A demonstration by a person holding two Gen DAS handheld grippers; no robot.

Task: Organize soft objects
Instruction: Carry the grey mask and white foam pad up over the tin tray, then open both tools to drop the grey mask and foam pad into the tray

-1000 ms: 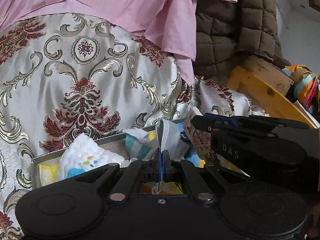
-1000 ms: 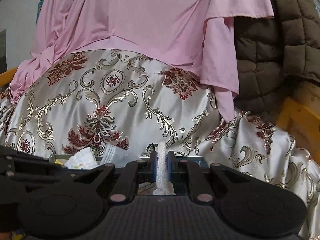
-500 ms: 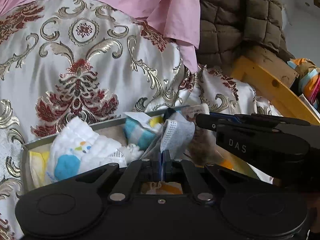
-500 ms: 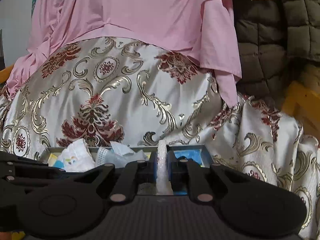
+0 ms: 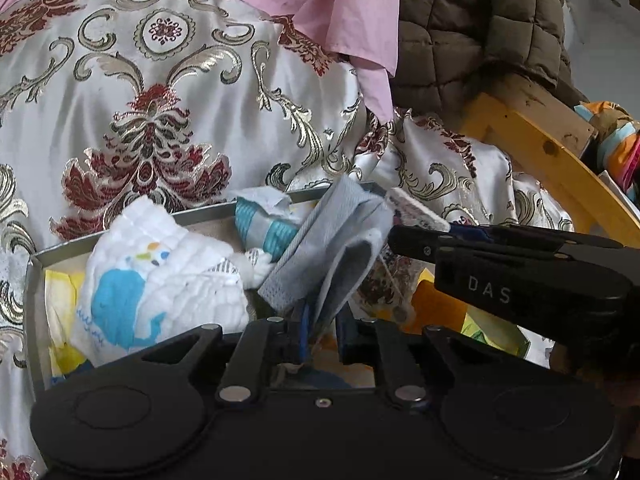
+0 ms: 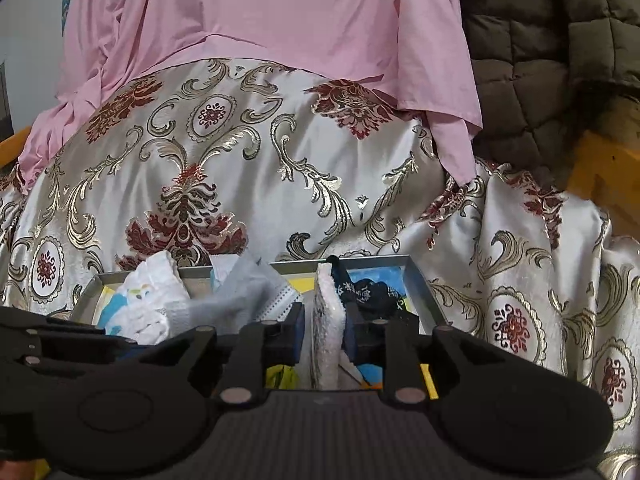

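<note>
While its jaws are opening, the left hand-held gripper [image 5: 320, 334] has a grey face mask [image 5: 332, 248] standing loosely between them, over the near middle of a grey tray [image 5: 132, 228]. The right hand-held gripper [image 6: 323, 334] is opening too, narrow, with a white bubble-wrap piece [image 6: 330, 320] upright in its gap above the tray's right half. Left of the mask lies a white cloth with a blue whale [image 5: 160, 292]. Beyond the tray's far rim spreads a patterned satin cover [image 5: 192, 92], with a pink sheet [image 6: 280, 20] draped behind it.
</note>
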